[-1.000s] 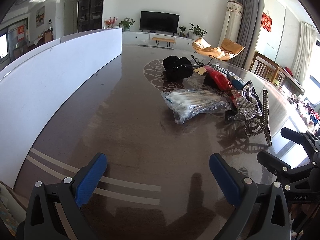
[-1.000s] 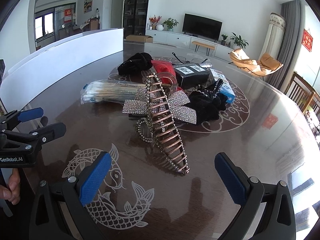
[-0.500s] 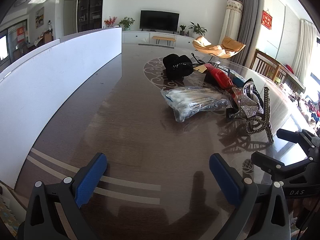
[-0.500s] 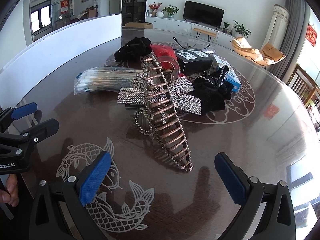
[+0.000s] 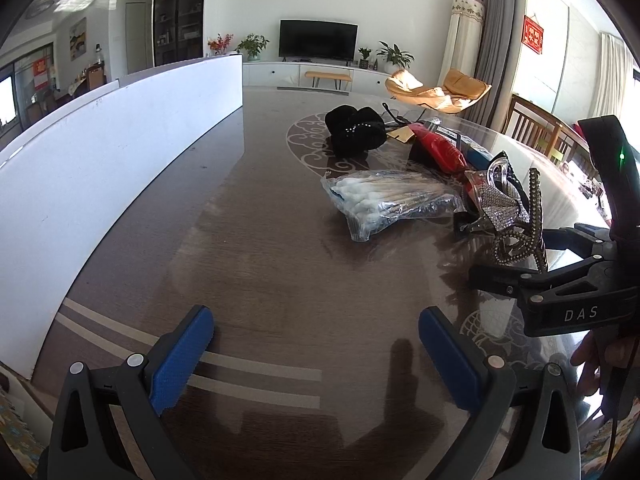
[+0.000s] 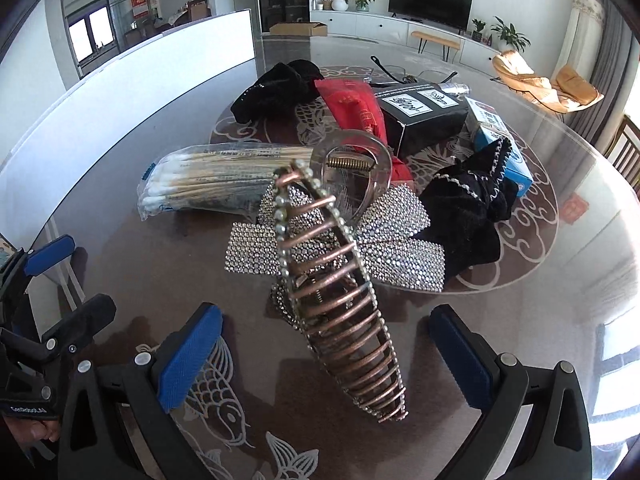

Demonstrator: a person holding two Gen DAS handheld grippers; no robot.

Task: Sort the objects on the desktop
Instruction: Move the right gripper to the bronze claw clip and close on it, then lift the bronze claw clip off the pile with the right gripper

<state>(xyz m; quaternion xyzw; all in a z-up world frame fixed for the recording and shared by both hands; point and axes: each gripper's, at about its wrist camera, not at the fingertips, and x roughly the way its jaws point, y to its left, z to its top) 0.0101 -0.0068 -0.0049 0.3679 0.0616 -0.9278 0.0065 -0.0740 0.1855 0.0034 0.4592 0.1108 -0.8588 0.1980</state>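
A copper hair claw with rhinestones point(image 6: 340, 304) lies on a sparkly silver bow point(image 6: 392, 240), right between my right gripper's point(image 6: 324, 354) open blue pads. Behind it lie a bag of cotton swabs point(image 6: 212, 184), a clear round hair clip point(image 6: 356, 172), a red pouch point(image 6: 356, 108), a black box point(image 6: 420, 110), a blue box point(image 6: 496, 136) and two black fabric pieces point(image 6: 468, 208). My left gripper point(image 5: 314, 356) hangs open over bare tabletop, with the swab bag point(image 5: 384, 204) and hair claw point(image 5: 524, 224) far ahead to its right. The right gripper point(image 5: 560, 276) shows at that view's right edge.
A long white board point(image 5: 100, 160) stands along the left side of the dark round table point(image 5: 256, 264). Koi patterns point(image 6: 216, 396) decorate the glass near the front edge. A hand point(image 5: 596, 364) holds the right tool. Chairs point(image 5: 536, 124) stand beyond the table at right.
My right gripper has moved forward toward the hair claw, which now sits between its pads. In the left wrist view the right tool has risen and come closer. The left gripper stays nearly still.
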